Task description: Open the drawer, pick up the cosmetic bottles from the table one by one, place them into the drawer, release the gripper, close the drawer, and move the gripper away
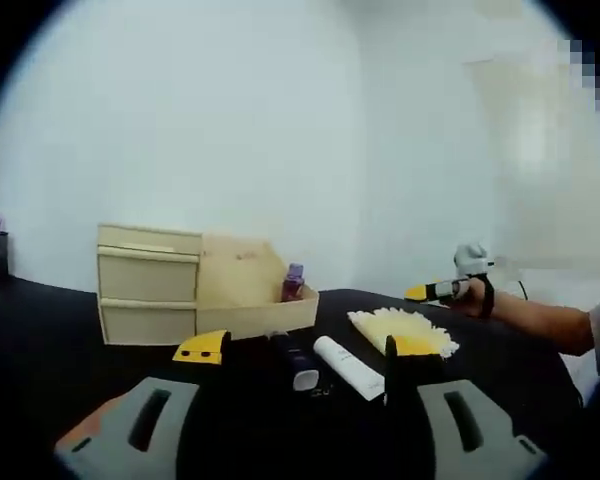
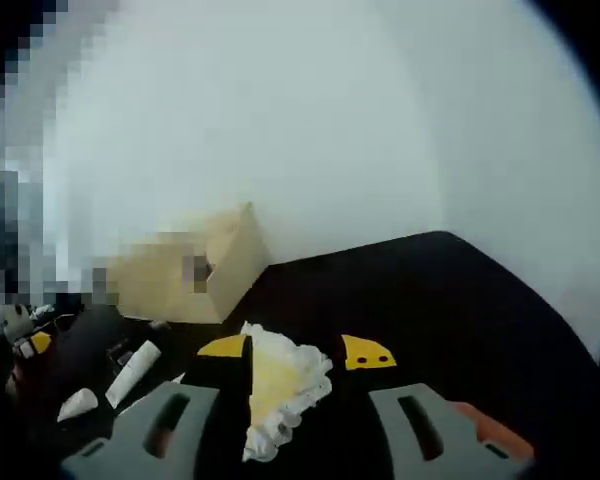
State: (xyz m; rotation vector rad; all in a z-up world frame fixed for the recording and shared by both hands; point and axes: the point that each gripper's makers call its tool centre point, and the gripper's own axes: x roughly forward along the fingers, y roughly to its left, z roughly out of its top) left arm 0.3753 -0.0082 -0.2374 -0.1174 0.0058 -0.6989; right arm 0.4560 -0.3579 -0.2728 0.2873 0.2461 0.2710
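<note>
Bottles lie on the black table (image 1: 70,330) and wait by the drawer box. In the left gripper view, a white tube (image 1: 347,366) with a round end lies flat on the table. A dark bottle (image 1: 294,361) with a pale cap lies just beside it. Both sit between the two yellow tips of the left gripper (image 1: 305,352), a little past them. The jaws of this gripper are wide apart and hold nothing.

Behind the tubes stands the tan drawer box (image 1: 148,285). One drawer (image 1: 255,316) is pulled out, and a small purple bottle (image 1: 293,283) stands up inside it, near the far corner. A yellow and white frilly cloth (image 1: 404,331) lies on the table to the right of the white tube.

Far off to the right in that view, a hand holds the right gripper (image 1: 427,292) above the table edge.

In the right gripper view, the jaws are also spread apart with nothing in them. The frilly cloth lies between them and under the left tip. The white tube and another small white thing (image 2: 77,403) lie far off to the left. The drawer box is blurry there.
</note>
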